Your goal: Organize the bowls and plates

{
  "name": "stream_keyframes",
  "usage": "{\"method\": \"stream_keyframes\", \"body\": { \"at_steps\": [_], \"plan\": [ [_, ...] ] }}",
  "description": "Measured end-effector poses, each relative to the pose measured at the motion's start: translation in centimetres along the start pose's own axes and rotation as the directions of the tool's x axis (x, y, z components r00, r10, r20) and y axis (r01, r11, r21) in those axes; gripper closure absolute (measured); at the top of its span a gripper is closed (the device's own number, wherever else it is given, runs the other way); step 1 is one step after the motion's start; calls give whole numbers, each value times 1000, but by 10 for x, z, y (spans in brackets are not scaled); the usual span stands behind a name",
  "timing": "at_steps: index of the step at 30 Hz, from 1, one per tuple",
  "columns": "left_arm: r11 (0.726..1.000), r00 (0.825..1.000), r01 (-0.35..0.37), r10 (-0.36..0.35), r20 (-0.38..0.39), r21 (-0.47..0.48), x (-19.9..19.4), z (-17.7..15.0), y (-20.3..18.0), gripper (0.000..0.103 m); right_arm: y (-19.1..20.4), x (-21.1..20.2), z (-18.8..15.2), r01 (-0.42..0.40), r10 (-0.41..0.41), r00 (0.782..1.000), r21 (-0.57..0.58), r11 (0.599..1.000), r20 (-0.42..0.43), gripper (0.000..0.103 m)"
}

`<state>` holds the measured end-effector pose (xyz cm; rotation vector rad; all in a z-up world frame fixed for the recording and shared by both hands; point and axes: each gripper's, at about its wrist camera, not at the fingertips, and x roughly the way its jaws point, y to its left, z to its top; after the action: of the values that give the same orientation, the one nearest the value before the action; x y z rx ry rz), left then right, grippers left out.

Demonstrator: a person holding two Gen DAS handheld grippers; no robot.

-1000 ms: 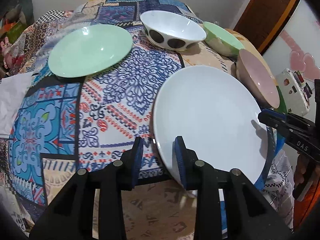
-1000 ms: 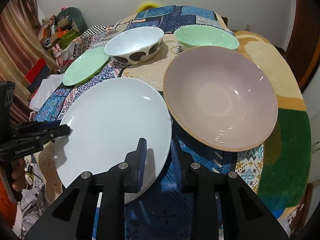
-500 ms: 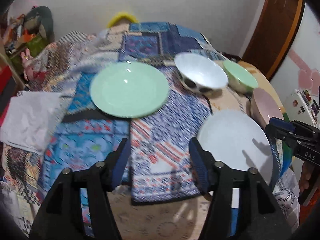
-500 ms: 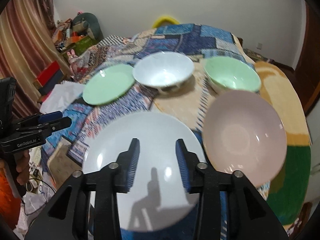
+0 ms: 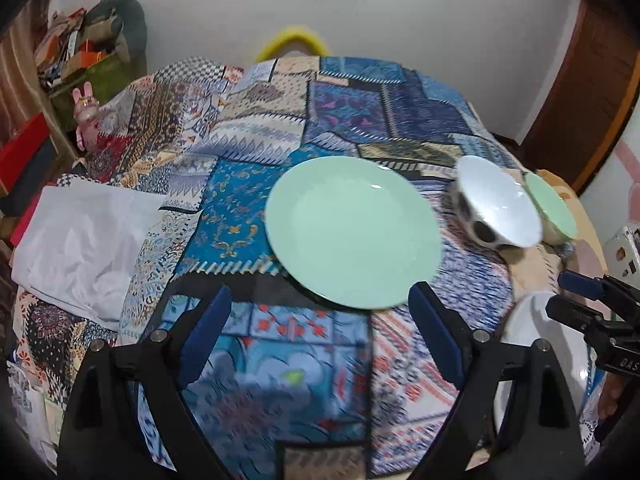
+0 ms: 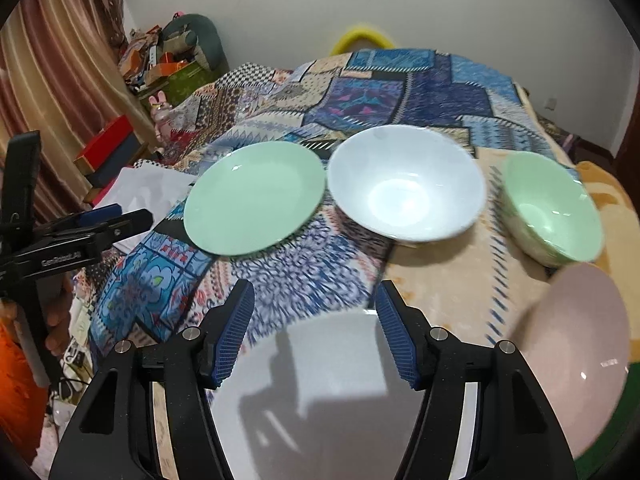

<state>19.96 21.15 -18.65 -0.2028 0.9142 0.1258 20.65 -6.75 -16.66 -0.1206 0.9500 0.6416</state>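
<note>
A mint green plate (image 5: 352, 232) (image 6: 254, 196) lies on the patchwork cloth. A white bowl with dark spots (image 5: 496, 208) (image 6: 406, 184) and a green bowl (image 5: 552, 208) (image 6: 552, 212) stand to its right. A pink bowl (image 6: 576, 356) sits at the near right, beside a white plate (image 6: 332, 392) (image 5: 540, 344). My left gripper (image 5: 320, 328) is open and empty, in front of the green plate. My right gripper (image 6: 316, 328) is open and empty, above the white plate's far edge.
A white cloth (image 5: 84, 240) lies at the table's left edge. Boxes and clutter (image 6: 160, 56) stand by the curtain on the left. A yellow chair back (image 5: 292, 40) is behind the table. A wooden door (image 5: 584, 92) is on the right.
Both grippers have opened wide and lifted back from the white plate. The left one has swung left toward the green plate; the right one now looks over the white plate to the bowls.
</note>
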Motion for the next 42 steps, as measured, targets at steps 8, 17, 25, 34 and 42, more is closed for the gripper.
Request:
{"method": "stream_keyframes", "body": {
  "at_steps": [8,17,25,34,42],
  "plan": [
    [999,998,-17,18,-57,32,51,12,26,12,14,43,19,-11,10,998,-5,1000,-69,44],
    [998,996,15,-10,-86,58,96,26,35,41,13,84,37,-13,17,990,33,999,-141,63],
    [996,992,87,-86,-90,6,114,39,43,68,11,103,42,-54,71,984,109,993,-162,69],
    [992,986,123,-122,-113,3,110,40,41,82,14,107,45,-42,54,983,71,997,-174,78],
    [995,986,97,-95,-134,7,80,8,34,81,23,97,33,-58,54,976,-13,998,-211,78]
  ]
}}
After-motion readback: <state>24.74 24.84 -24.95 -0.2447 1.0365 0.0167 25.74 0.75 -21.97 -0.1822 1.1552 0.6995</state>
